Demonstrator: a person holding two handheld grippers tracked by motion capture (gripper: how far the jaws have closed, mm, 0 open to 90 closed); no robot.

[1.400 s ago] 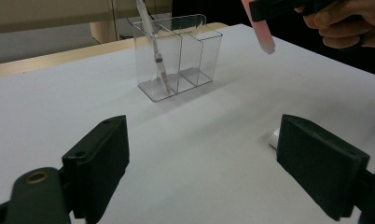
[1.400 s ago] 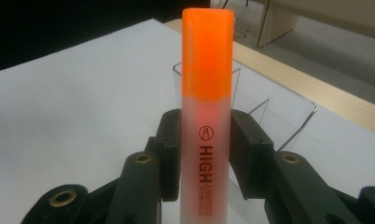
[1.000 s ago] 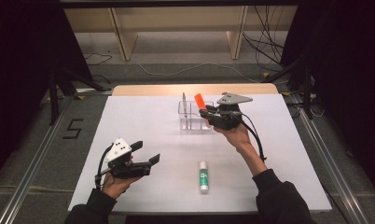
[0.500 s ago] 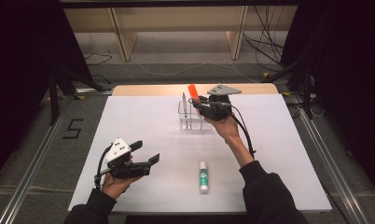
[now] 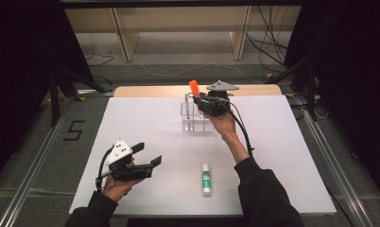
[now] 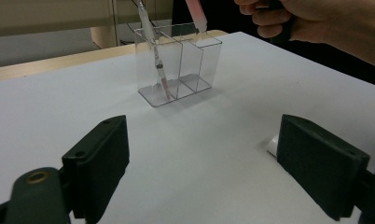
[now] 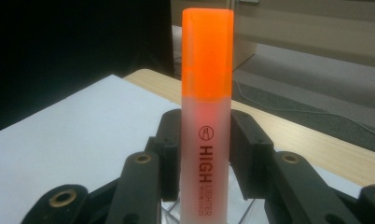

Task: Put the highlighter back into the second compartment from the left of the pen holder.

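Work in hand: filling the clear organiser (image 5: 196, 118) near the far edge of the desk (image 5: 145, 118) with writing things.
Right gripper: the right gripper (image 5: 197, 98) is clamped on the orange highlighter (image 7: 206, 116), jaws pressing its frosted barrel from both sides, orange cap up.
Highlighter's place: held upright over the organiser; its lower end seems to sit at or just inside the right-hand compartment, though the view of the tip is poor, so I cannot tell whether it has touched bottom.
Already done: one pen (image 6: 154, 60) leans in the left-hand compartment of the organiser.
Left gripper: the left gripper (image 5: 148, 161) is slack and empty, jaws wide apart, resting low near the front left corner of the desk.
Still to do: lower and let go of the highlighter; then the glue stick (image 5: 206, 178), lying flat near the front edge, well apart from the organiser.
Progress: judged about midway, with one item stowed, one being placed and one untouched.
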